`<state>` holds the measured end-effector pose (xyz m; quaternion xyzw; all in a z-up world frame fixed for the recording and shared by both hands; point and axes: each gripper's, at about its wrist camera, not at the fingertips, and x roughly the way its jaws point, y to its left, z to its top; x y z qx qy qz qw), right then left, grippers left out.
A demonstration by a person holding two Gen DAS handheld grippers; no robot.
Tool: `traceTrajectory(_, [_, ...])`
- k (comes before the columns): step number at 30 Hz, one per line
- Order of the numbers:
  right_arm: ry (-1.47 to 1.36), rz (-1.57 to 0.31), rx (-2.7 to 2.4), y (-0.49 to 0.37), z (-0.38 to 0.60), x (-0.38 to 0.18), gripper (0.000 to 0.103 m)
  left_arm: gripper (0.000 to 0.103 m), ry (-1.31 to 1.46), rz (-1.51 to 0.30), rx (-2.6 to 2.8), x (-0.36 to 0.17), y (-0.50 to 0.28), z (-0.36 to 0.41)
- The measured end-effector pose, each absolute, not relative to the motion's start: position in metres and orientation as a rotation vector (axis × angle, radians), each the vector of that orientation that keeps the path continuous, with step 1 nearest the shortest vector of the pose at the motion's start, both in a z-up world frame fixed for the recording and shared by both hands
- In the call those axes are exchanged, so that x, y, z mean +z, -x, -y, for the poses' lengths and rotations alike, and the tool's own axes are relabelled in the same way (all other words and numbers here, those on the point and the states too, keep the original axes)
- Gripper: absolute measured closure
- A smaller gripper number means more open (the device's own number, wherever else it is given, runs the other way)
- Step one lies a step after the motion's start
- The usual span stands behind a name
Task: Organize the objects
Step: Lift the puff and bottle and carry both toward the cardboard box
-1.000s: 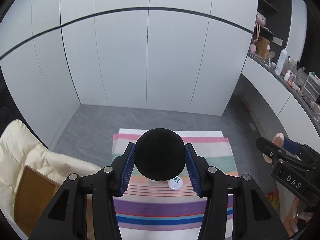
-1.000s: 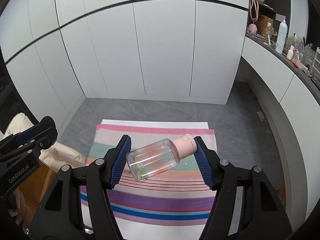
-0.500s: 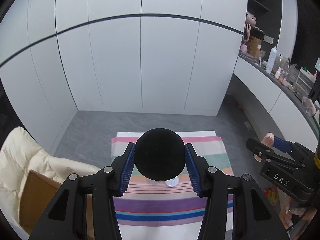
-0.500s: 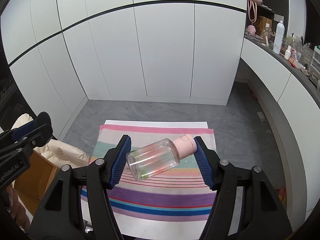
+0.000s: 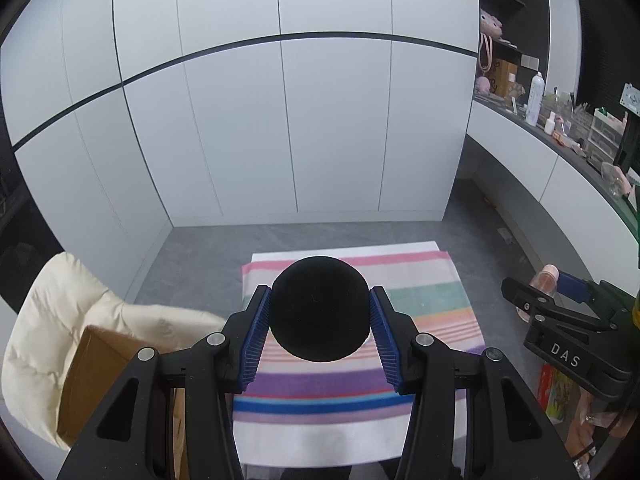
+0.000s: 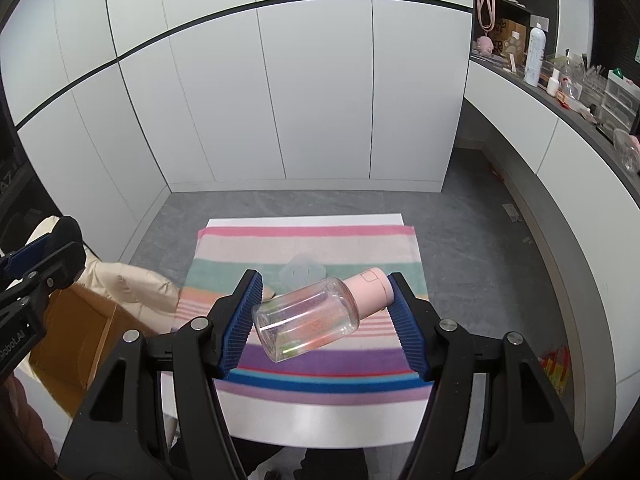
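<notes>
Holding both loads aloft, I have each set of fingers closed on something. The left gripper [image 5: 320, 320] pinches a black ball [image 5: 319, 307] squarely between its blue ribbed fingers [image 5: 256, 332], pads touching the ball on both sides. The right gripper [image 6: 325, 312] clamps a clear bottle [image 6: 308, 320] with a pink cap [image 6: 370, 290]; the bottle lies tilted across the gap, its base against the left finger and its cap against the right one, so the grip runs end to end along its length.

Below both grippers lies the striped cloth [image 6: 312, 368] spread on a white counter [image 6: 320, 420], well beneath what I carry. A small translucent lid-like piece [image 6: 302, 272] rests on the green stripe; I cannot tell what it is.

To the left, a brown cardboard box [image 5: 86, 380] stands just beside the counter, draped round with a cream padded cover [image 5: 44, 312]. I judge this to be the carry step: both things are picked up and neither is put away yet. The box looks the likely place for them, though that is my guess.

The next move calls for swinging one gripper leftward over the box mouth, lowering, then spreading the fingers. The bottle's end-to-end hold seems the less secure, so I would move it gently.
</notes>
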<state>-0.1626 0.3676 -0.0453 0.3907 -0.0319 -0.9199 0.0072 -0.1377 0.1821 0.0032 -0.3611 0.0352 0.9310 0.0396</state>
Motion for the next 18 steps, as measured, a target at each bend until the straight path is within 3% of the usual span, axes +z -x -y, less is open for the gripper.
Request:
traceTrajectory(7, [-1.230,0.166,-2.840,0.114,-0.367,-0.048,0.037,0.052,1.100,-0.077,2.870,0.006,0.095,-0.166])
traceTrajectory(18, [-1.232,0.068,-2.848,0.046,-0.353,-0.062,0.037,0.052,1.130,-0.042,2.858,-0.007,0.037,-0.156])
